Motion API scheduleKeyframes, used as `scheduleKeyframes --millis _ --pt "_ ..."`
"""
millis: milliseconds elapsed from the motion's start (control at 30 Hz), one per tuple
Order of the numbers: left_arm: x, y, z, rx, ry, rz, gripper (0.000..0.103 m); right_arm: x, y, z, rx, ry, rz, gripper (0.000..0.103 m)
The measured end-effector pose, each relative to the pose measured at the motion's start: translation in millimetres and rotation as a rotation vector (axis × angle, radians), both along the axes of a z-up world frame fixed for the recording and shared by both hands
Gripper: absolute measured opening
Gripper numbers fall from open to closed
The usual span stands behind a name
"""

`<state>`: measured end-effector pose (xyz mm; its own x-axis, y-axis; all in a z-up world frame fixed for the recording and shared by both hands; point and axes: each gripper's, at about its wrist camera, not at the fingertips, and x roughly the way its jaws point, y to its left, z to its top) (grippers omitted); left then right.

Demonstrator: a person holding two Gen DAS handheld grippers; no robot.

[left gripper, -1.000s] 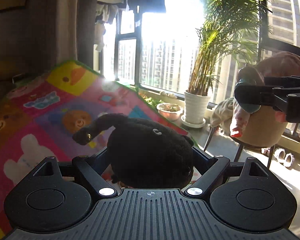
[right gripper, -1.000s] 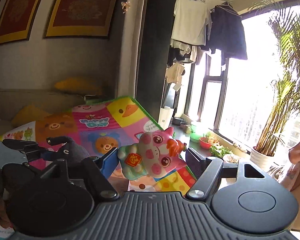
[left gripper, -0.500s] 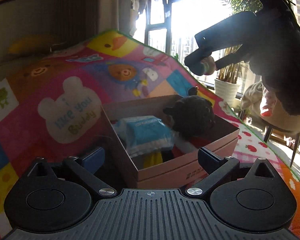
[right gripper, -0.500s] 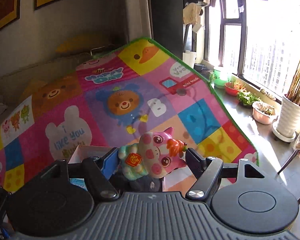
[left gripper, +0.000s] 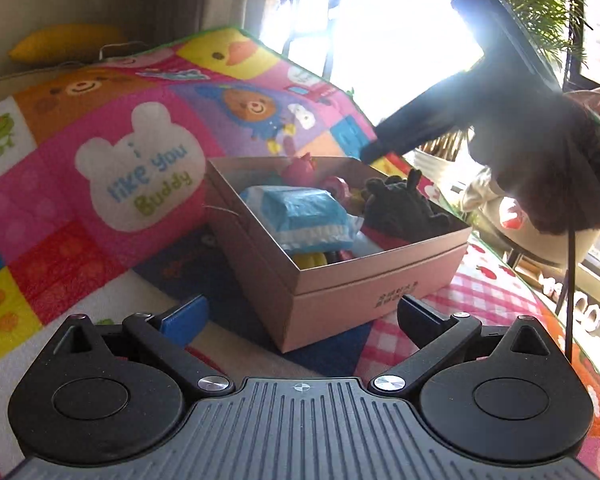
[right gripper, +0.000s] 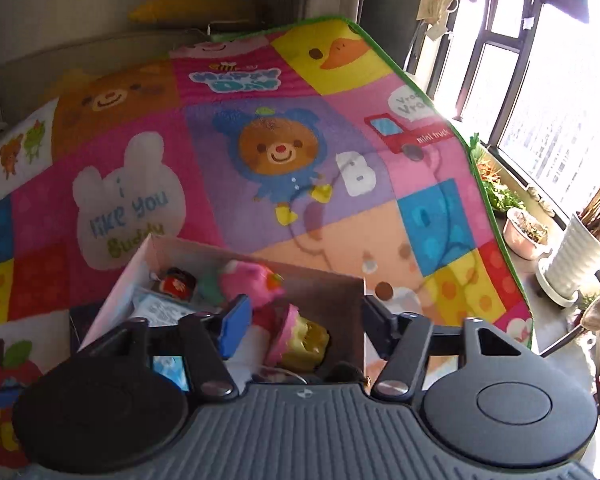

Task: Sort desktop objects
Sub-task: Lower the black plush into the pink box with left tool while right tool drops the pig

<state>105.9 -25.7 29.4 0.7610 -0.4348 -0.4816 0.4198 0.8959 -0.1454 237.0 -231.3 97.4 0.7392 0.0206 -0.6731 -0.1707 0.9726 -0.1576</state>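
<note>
Patchwork cartoon play mat (right gripper: 260, 120) covers the whole surface, and on it sits the open cardboard box (left gripper: 340, 276) holding a blue-and-white packet (left gripper: 300, 216), a black plush (left gripper: 400, 208) and the pink pig toy (right gripper: 252, 280). Left gripper (left gripper: 300, 316) hangs wide and empty just before the box's near corner. Right gripper (right gripper: 300, 320) gapes over the box, its dark body blocking the window in the left view.

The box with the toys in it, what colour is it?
The box is pale pink on the outside, seen best in the left wrist view.
</note>
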Motion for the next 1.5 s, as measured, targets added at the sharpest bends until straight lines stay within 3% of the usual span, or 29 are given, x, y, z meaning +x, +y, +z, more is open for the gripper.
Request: scheduleKeyframes --millis 67,200,367,467,567,600,667,800,867,900,933,967,1033,1167,1400,1500 --pt "-1 2 2 -0.013 -0.001 -0.003 0.103 -11 -16 -11 0.046 0.071 -0.024 0.034" --pt "-3 1 5 -0.019 -0.005 -0.015 0.103 -43 -36 -22 0.244 0.142 -0.024 0.037" --pt "-4 -10 7 0.009 -0.001 -0.017 0.103 -42 -27 -31 0.219 0.09 -0.035 0.043" --pt "-7 -12 9 0.039 -0.005 -0.015 0.103 -26 -33 -36 0.263 0.102 -0.058 0.046" --pt "-8 -10 9 0.065 -0.006 -0.01 0.103 -28 -40 -15 0.336 0.057 -0.011 0.047" --pt "-7 -9 9 0.067 -0.003 -0.005 0.103 -30 -43 -7 0.35 0.03 -0.011 0.048" --pt "-4 -8 8 0.058 0.004 0.004 0.103 -31 -53 5 0.38 0.002 -0.045 0.06" --pt "-1 -10 6 0.039 0.013 -0.004 0.103 -32 -65 -5 0.425 0.066 -0.073 0.061" --pt "0 -14 5 0.046 0.007 -0.018 0.103 -41 -72 -12 0.418 0.039 -0.119 0.065" --pt "1 -16 4 0.049 0.006 -0.025 0.103 -45 -77 -14 0.422 0.02 -0.137 0.073" --pt "4 -18 3 0.051 0.007 -0.03 0.103 -48 -82 -17 0.426 -0.004 -0.167 0.094" --pt "8 -21 2 0.052 0.014 -0.031 0.103 -50 -89 -20 0.439 -0.028 -0.205 0.103" --pt "16 -26 -1 0.048 0.034 -0.034 0.103 -46 -98 -28 0.485 -0.001 -0.23 0.103" --pt "25 -30 -4 0.023 0.077 -0.045 0.103 -33 -101 -46 0.63 0.115 -0.176 0.103" --pt "24 -29 -6 0.025 0.094 -0.056 0.103 -27 -108 -59 0.671 0.125 -0.168 0.103" --pt "25 -29 -8 0.012 0.107 -0.065 0.103 -14 -118 -74 0.825 0.222 -0.14 0.103"
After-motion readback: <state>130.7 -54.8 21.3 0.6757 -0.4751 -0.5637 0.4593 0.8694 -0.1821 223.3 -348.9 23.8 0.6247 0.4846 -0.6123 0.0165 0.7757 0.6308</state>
